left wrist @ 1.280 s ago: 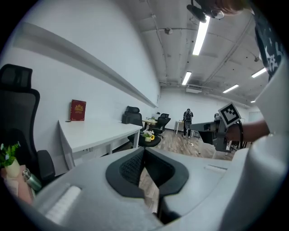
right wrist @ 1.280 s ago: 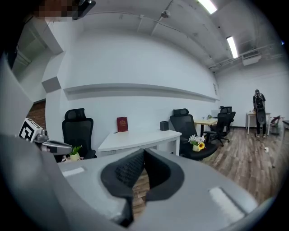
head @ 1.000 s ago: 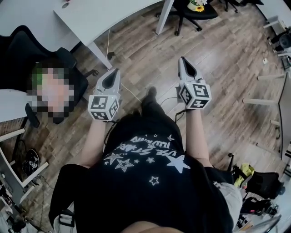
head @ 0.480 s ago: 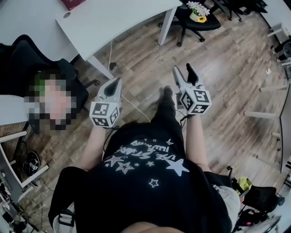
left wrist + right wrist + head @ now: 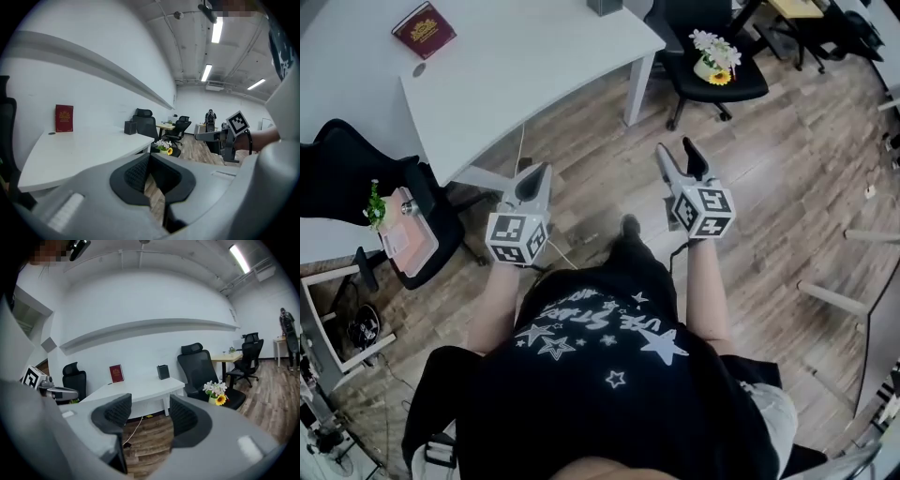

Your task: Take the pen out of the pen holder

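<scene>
The black pen holder (image 5: 163, 371) stands at the far side of the white table (image 5: 534, 66); it also shows in the left gripper view (image 5: 130, 127) and at the top edge of the head view (image 5: 605, 6). I cannot make out a pen in it. My left gripper (image 5: 537, 174) hangs over the wooden floor short of the table, jaws shut and empty (image 5: 150, 157). My right gripper (image 5: 676, 148) is level with it to the right, open with nothing between its fingers (image 5: 150, 411). Both are far from the holder.
A red book (image 5: 424, 28) lies on the table's left part. A black office chair carrying a pot of flowers (image 5: 712, 56) stands right of the table. Another black chair (image 5: 356, 178) is at the left. A cable (image 5: 567, 197) runs across the floor.
The right gripper's jaws have gone from shut to open. Both grippers and the person have moved forward toward the white table, which now fills more of the view.
</scene>
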Available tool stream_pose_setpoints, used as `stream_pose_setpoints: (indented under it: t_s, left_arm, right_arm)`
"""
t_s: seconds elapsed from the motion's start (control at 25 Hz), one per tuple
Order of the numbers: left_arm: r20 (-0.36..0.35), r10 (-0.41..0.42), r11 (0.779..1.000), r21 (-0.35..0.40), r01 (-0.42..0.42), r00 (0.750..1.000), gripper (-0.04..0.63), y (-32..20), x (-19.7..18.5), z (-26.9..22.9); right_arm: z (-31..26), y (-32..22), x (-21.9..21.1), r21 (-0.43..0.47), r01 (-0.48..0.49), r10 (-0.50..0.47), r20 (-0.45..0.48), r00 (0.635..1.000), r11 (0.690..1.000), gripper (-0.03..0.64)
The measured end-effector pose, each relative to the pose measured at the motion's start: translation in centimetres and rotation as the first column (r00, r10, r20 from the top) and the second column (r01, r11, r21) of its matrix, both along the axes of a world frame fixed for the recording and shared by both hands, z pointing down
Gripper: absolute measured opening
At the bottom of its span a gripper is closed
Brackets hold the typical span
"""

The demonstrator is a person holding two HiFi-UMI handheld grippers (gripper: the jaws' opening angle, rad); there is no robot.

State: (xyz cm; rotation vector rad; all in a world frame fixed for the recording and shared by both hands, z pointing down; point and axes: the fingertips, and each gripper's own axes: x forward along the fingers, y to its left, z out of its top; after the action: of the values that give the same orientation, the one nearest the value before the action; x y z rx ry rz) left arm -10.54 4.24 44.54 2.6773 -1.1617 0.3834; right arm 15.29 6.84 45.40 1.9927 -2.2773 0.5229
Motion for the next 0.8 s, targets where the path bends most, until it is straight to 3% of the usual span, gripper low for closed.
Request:
stream_pose_setpoints:
  t_s: [0.16,0.32,0.8]
  left_arm:
    - [0.017,-0.062,0.998,0.003,0.061,0.998,0.011,-3.7,5.2,-0.4]
    - [0.032,-0.120,0.993,0.003,0.120,0.992,0.011,-6.5,8.1,-0.3]
    - [0.049,-0.225,0.974,0.002,0.225,0.973,0.011,-12.1,9.0,0.0]
  right_arm:
    - [-0.1,-5.2,5.0,-0.009,0.073,-0.073,0.008,0.997,0.997,0.258]
    - [0.1,-9.0,7.5,-0.013,0.142,-0.142,0.015,0.990,0.990,0.258]
    - [0.4,-16.2,8.5,-0.007,0.228,-0.227,0.037,0.973,0.974,0.258]
